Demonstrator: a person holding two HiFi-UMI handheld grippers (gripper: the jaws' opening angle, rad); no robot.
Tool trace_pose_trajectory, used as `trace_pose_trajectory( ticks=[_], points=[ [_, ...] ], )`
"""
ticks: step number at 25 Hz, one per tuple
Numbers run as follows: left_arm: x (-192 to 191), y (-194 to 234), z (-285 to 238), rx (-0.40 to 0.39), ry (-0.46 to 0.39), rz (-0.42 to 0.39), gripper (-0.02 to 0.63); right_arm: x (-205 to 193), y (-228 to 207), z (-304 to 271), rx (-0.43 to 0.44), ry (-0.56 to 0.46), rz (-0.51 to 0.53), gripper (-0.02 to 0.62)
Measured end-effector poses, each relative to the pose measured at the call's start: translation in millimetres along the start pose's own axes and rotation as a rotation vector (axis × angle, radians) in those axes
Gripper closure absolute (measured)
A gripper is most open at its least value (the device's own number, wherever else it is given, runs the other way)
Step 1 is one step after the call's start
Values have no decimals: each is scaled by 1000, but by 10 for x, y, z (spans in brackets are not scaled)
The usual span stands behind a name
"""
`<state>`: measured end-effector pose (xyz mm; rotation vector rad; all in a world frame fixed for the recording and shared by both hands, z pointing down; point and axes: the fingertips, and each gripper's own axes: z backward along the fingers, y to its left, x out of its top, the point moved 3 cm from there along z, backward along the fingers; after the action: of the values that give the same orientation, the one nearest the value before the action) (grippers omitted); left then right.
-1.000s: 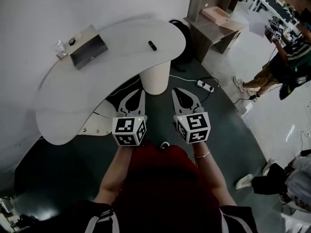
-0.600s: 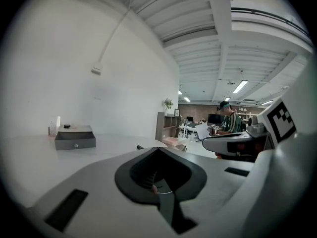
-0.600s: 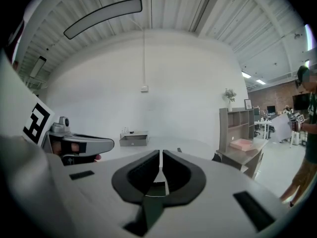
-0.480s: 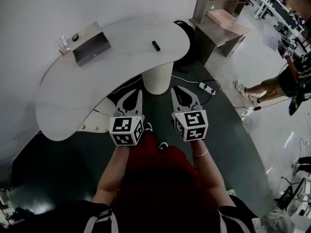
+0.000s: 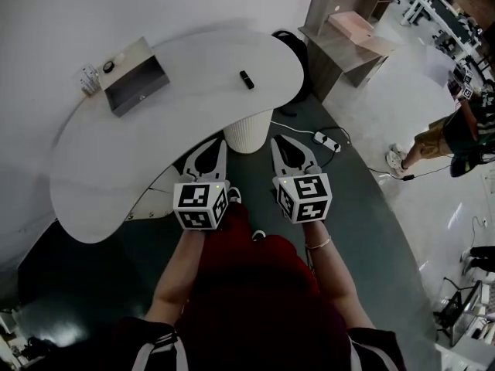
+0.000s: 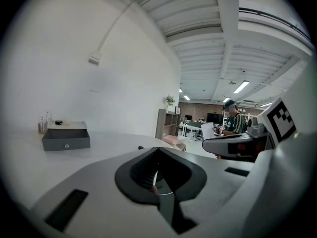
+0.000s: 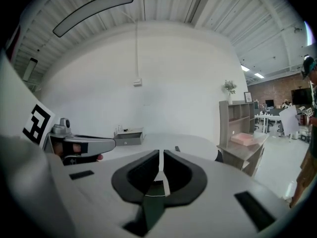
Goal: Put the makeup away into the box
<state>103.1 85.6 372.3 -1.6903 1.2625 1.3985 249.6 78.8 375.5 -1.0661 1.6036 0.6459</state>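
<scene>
White kidney-shaped table [image 5: 155, 145] on a ribbed white pedestal [image 5: 249, 130], used as the landmark for all places. Grey metal box [image 5: 138, 86] with its top open sits at the table's far left end by the wall. A few small clear containers [image 5: 91, 78] stand just beside it, too small to identify.

Left gripper [image 5: 222, 141] and right gripper [image 5: 273, 140] both hang off the table's near edge, over the dark floor and either side of the pedestal. Jaws on both are pressed together with nothing between them.

Small black stick-shaped makeup item [image 5: 246, 79] lies flat and alone on the table's right lobe, well apart from the box and not yet reached by either gripper. It looks light, rigid and smooth. It will probably roll or skid if nudged, so the jaws should go across its short width at mid-length, coming from above. It's low on the surface, so the tips need to nearly touch the tabletop.

Forearms run parallel and close together, elbows tucked, marker cubes up. Both grippers point forward towards the table and tilt slightly downward. The right one is nearer the makeup, so it's the likely picker.
</scene>
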Motion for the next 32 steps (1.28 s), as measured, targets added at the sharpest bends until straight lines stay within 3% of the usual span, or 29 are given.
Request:
trace_pose_trajectory(
  ticks=[7, 16, 32],
  points=[
    [64, 299, -377, 6, 17, 13, 584, 30, -102, -435, 3, 37, 10, 575],
    [124, 686, -774, 26, 36, 43, 584, 93, -198, -971, 23, 84, 4, 525],
    [143, 1236, -1192, 19, 66, 86, 584, 111, -244, -1693, 18, 177, 5, 480]
  ],
)
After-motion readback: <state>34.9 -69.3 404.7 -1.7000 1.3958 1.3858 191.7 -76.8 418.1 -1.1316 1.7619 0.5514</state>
